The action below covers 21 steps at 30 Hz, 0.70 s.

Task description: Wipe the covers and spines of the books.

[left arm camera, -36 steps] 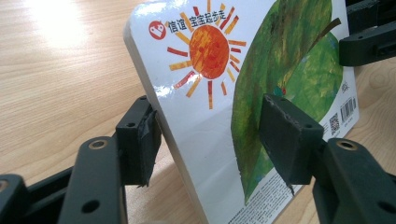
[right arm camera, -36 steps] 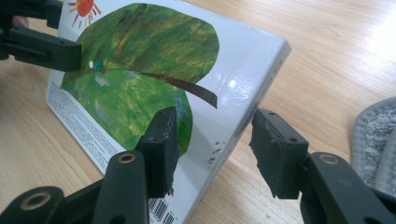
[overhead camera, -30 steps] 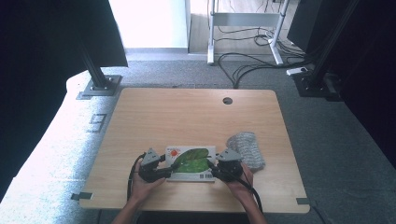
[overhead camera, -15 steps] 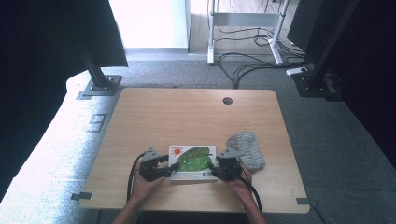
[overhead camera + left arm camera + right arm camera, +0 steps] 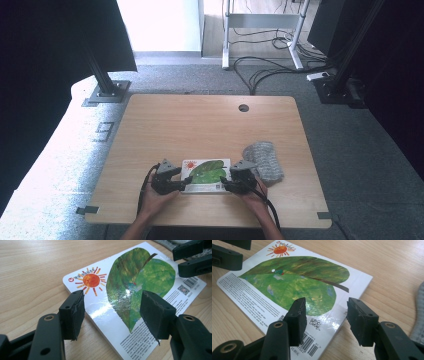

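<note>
A thin book (image 5: 206,174) with a green leaf and an orange sun on its white cover lies flat on the wooden table (image 5: 210,125), near the front edge. My left gripper (image 5: 187,181) is at the book's left end, by the sun. Its jaws stand open over the cover (image 5: 125,280) and the left gripper (image 5: 112,312) presses on nothing. My right gripper (image 5: 224,184) is at the right end by the barcode. The right gripper (image 5: 325,317) has just been opening its jaws; they hover apart over the book (image 5: 294,282) without gripping it.
A crumpled grey cloth (image 5: 264,159) lies just right of the book, beside my right hand, and its edge (image 5: 419,315) shows in the right gripper view. A cable hole (image 5: 243,107) sits near the table's far edge. Black stands and cables are on the floor beyond.
</note>
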Motion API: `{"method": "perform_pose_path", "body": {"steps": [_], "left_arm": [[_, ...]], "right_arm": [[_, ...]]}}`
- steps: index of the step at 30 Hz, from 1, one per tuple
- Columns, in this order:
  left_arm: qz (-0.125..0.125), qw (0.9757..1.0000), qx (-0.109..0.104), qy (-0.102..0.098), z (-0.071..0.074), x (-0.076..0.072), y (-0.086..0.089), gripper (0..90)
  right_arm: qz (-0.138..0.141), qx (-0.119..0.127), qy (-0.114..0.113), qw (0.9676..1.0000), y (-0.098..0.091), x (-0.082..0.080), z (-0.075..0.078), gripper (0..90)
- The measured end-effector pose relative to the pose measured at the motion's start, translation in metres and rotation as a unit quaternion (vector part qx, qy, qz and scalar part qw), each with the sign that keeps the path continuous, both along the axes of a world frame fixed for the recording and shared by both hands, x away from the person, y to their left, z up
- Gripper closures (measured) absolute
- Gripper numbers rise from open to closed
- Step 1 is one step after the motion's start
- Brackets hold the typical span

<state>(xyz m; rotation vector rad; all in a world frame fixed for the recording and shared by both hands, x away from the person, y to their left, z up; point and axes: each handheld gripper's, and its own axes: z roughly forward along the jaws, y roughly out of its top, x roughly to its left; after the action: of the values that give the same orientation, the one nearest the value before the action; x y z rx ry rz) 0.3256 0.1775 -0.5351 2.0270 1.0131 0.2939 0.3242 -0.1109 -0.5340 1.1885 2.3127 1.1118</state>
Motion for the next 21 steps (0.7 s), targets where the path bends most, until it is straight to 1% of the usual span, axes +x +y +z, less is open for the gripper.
{"method": "perform_pose_path", "body": {"steps": [1,4,8,13,17,21], "left_arm": [[-0.001,1.0,0.001,0.0,0.0,0.0,0.0,36.9],[-0.001,1.0,-0.001,0.001,0.0,0.001,0.001,36.6],[-0.001,1.0,-0.006,0.007,0.0,0.002,0.006,34.7],[0.005,0.9999,-0.012,0.008,0.0,0.003,0.011,33.0],[0.004,0.9998,-0.015,0.01,0.001,0.002,0.013,31.9],[0.002,0.9999,-0.015,0.008,0.001,-0.002,0.015,32.1]], "right_arm": [[0.001,-0.002,-0.001,1.0,0.0,0.0,0.0,48.5],[-0.003,0.004,-0.002,1.0,-0.001,0.0,0.001,48.5],[-0.012,0.018,-0.016,0.9996,-0.008,0.0,0.007,47.8],[-0.034,0.038,-0.038,0.9979,-0.023,-0.001,0.019,46.1],[-0.05,0.046,-0.05,0.9964,-0.034,0.0,0.027,44.7],[-0.074,0.05,-0.06,0.9942,-0.049,0.003,0.034,41.8]]}}
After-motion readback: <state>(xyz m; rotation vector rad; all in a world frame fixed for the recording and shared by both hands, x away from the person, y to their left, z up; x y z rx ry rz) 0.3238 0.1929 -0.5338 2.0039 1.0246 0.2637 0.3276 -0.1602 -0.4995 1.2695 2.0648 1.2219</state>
